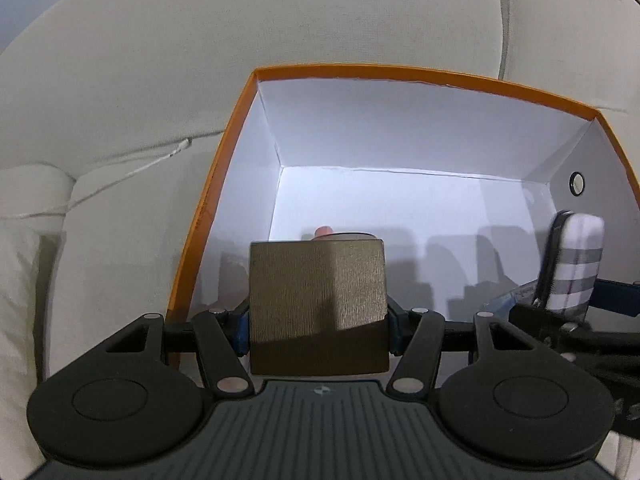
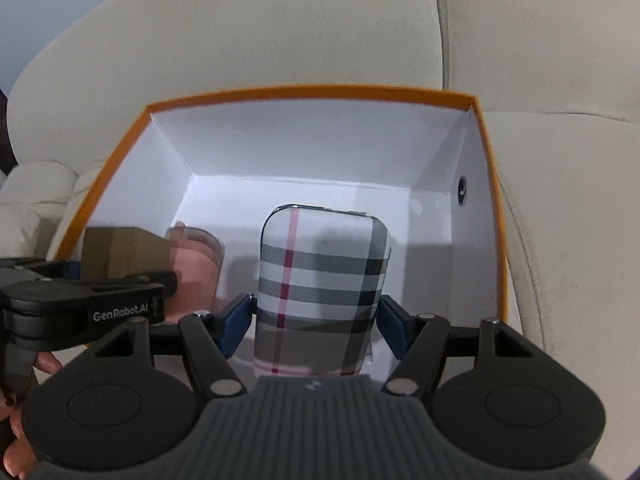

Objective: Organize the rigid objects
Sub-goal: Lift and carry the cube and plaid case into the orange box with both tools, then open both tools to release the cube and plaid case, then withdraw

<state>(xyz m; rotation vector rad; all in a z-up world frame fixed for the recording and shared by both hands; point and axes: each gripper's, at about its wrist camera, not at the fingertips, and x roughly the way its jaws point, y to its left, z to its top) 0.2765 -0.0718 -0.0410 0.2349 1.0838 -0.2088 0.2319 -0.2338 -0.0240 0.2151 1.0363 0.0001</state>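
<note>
My left gripper (image 1: 318, 322) is shut on a brown textured box (image 1: 318, 304), held over the left part of an orange-rimmed box (image 1: 360, 70) with white inner walls. Just beyond the brown box a pink thing (image 1: 323, 232) peeks out. My right gripper (image 2: 316, 320) is shut on a plaid-patterned case (image 2: 320, 288), white with grey and red stripes, above the middle of the orange-rimmed box (image 2: 312, 92). The same case (image 1: 576, 264) shows at the right of the left wrist view. In the right wrist view the brown box (image 2: 120, 252) and a pink cup-like object (image 2: 196, 268) lie at the left.
The orange-rimmed box sits on a beige sofa (image 1: 160, 80), against its back cushions (image 2: 280, 32). A round eyelet (image 1: 576, 184) is set in the box's right wall. Part of a hand (image 2: 20, 436) shows at the lower left of the right wrist view.
</note>
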